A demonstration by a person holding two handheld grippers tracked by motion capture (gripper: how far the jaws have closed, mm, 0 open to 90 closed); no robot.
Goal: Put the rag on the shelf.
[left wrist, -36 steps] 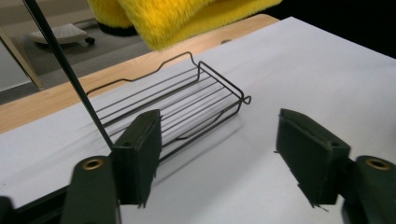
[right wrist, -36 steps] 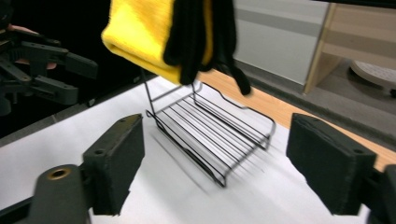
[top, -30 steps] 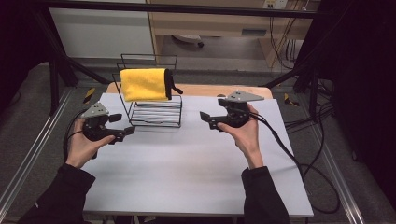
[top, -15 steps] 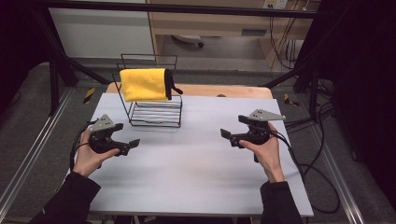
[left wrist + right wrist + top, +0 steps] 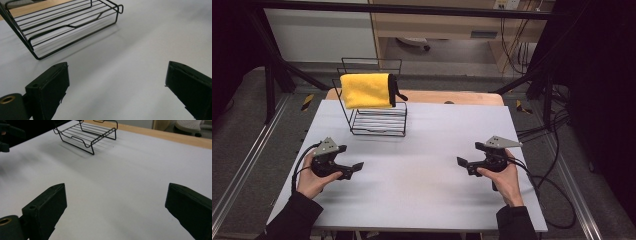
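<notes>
Yellow cloth (image 5: 364, 90) hangs on wire rack (image 5: 379, 122) at table's far side, well apart from left gripper (image 5: 357, 167) and right gripper (image 5: 460, 162), both spread, empty.

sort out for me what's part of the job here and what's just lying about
Part of the job:
yellow cloth, draped over the rack's top rail
black wire rack on the white table
left gripper and right gripper, both open, holding nothing

Lying about:
cables on the floor
wooden bench behind the table
</notes>
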